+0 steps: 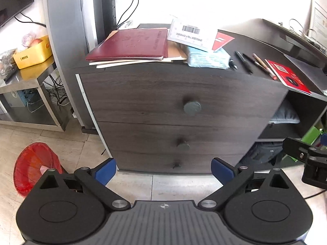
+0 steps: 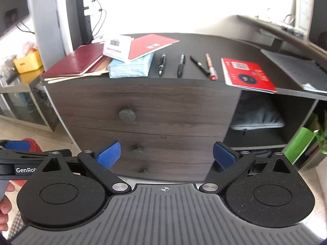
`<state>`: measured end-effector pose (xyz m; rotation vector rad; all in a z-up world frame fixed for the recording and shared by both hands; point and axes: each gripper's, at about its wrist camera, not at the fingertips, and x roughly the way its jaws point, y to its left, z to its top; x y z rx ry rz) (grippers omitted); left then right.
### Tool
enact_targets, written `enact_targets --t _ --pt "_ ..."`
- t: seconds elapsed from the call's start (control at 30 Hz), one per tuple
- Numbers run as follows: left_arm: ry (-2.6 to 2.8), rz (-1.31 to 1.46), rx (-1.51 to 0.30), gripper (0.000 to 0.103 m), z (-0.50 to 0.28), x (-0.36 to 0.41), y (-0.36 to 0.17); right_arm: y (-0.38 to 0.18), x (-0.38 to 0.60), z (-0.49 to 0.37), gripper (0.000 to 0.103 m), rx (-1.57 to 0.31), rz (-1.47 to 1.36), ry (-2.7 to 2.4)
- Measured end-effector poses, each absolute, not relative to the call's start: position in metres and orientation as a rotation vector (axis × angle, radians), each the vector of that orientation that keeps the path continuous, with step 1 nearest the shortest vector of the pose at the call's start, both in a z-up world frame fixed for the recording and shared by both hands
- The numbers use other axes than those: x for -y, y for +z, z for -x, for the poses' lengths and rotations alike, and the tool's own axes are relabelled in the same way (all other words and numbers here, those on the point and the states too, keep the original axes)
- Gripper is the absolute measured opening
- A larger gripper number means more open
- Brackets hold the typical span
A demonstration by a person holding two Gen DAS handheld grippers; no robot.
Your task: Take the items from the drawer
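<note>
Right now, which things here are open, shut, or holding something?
Top drawer: shut.
Middle drawer: shut.
Bottom drawer: shut.
Left tongs: open wide, holding nothing.
Right tongs: open wide, holding nothing.
Pens: lying side by side on the cabinet top.

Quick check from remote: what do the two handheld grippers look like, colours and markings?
Both match: the left gripper and right gripper have matte black linkage arms, silver pivot pins, blue fingertip pads and a grey ribbed base with a crosshair mark. White "GenRob" lettering marks the left one's side.
</note>
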<state>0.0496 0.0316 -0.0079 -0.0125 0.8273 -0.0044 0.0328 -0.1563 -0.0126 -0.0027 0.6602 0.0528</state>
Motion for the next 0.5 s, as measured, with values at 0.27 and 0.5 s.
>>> enact_targets --t 0.27,0.5 --pt "-0.037 0.039 -0.770 0.102 -0.012 -0.026 0.010 0.005 0.167 0.011 0.101 -0.625 -0.026 0.022" --pt "-0.050 -0.019 -0.748 0.102 0.001 -0.011 0.022 0.014 0.172 0.032 0.101 -0.589 -0.018 0.022"
